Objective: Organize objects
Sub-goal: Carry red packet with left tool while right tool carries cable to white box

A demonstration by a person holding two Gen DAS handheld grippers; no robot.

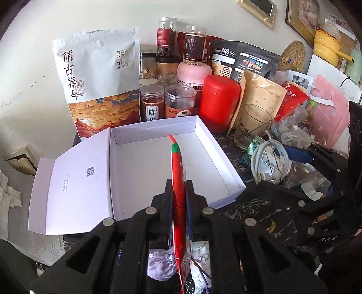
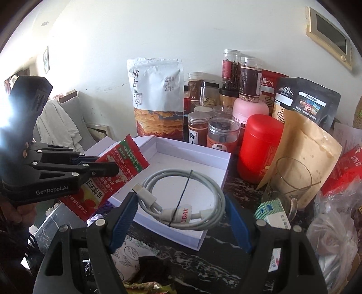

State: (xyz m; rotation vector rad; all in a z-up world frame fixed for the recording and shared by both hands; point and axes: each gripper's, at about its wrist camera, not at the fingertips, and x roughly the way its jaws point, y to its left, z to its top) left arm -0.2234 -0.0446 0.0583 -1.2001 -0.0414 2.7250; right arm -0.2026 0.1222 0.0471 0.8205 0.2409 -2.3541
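Open box at the front, jars and pouches packed behind it

The box (image 1: 144,162) sits on the counter (image 2: 217,253) with its lid (image 1: 74,181) folded out to its left; the snack packet (image 1: 178,181), clamped in the left gripper (image 1: 179,194), hangs over the box, while the coiled cable (image 2: 181,199) sits between the spread fingers of the right gripper (image 2: 181,217). Behind the box stand a tall pouch (image 1: 99,79), jars (image 1: 167,90) and a canister (image 1: 219,99), with a glass mug (image 1: 253,126) to the right

place: home | evidence: framed pictures (image 1: 303,15) on wall, food jars (image 2: 250,79), sofa (image 2: 65,119), cluttered counter (image 2: 217,253)
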